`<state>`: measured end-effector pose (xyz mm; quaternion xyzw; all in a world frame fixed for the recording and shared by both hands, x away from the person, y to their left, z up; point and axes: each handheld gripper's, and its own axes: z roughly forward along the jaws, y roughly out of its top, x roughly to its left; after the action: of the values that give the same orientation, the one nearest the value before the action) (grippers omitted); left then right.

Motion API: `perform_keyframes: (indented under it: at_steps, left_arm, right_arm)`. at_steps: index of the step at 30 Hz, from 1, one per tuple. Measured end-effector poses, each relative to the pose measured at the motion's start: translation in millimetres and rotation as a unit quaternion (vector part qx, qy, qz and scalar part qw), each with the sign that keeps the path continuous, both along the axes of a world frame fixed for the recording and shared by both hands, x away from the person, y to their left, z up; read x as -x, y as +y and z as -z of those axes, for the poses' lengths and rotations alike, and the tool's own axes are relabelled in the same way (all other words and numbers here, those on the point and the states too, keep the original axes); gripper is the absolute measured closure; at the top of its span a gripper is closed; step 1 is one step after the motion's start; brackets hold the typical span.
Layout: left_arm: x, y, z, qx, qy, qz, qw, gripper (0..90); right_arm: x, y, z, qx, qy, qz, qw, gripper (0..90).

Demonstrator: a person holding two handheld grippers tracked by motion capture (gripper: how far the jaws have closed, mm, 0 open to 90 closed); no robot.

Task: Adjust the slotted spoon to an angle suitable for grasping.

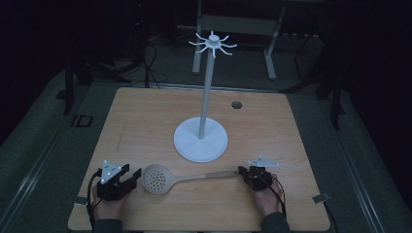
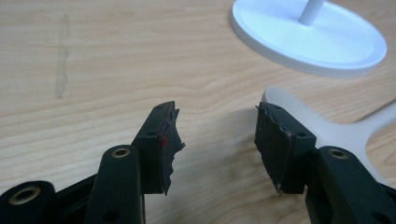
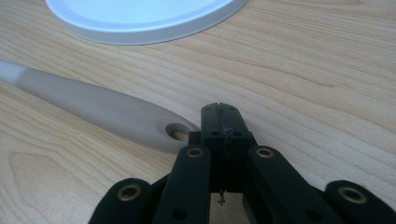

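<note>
A white slotted spoon (image 1: 158, 178) lies flat near the table's front edge, its perforated bowl to the left and its pale wooden handle (image 3: 107, 111) running right. My left gripper (image 1: 127, 175) rests just left of the bowl, open, with bare table between its jaws; the bowl's rim (image 2: 299, 109) shows beside the right jaw. My right gripper (image 1: 241, 171) sits at the handle's end, jaws shut together with nothing between them, right beside the hanging hole (image 3: 176, 132). A white hook stand (image 1: 206, 97) with a round base (image 1: 200, 141) rises behind the spoon.
The stand's top carries several short radial hooks (image 1: 212, 43). A small dark grommet hole (image 1: 236, 104) sits at the table's far right. Dark floor, cables and a frame lie beyond the wooden table (image 1: 145, 116). Tape tabs mark the front corners.
</note>
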<state>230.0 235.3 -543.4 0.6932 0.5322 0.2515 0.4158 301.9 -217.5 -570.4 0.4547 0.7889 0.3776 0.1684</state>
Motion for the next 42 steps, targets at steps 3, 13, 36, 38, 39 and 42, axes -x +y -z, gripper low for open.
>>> perform_keyframes:
  at_steps: [3, 13, 36, 38, 39, 42]
  left_arm:
    - [0.2, -0.7, -2.4, -0.006, -0.001, 0.004, 1.0000, 48.4]
    - [-4.3, -4.8, -15.4, -0.027, -0.002, 0.025, 0.9993, 48.9]
    - [-39.2, -51.1, -62.5, -0.072, -0.014, 0.143, 0.9869, 48.4]
    - [-42.8, -57.9, -65.9, -0.077, -0.016, 0.157, 0.9844, 48.5]
    - [-44.5, -61.3, -67.5, -0.078, -0.018, 0.164, 0.9832, 48.5]
    - [-49.7, -69.7, -72.3, -0.086, -0.020, 0.179, 0.9800, 48.4]
  right_arm:
    - [0.1, -1.4, -0.4, -0.005, -0.002, -0.003, 1.0000, 89.6]
    - [4.2, -13.6, -13.3, -0.015, -0.024, 0.008, 0.9996, 85.3]
    - [8.1, -44.8, -24.4, -0.037, -0.033, 0.023, 0.9985, 65.9]
    - [8.2, -46.4, -24.6, -0.037, -0.033, 0.023, 0.9985, 65.0]
    - [8.2, -47.3, -24.9, -0.038, -0.033, 0.022, 0.9985, 64.4]
    - [8.5, -49.5, -25.5, -0.040, -0.033, 0.021, 0.9985, 63.1]
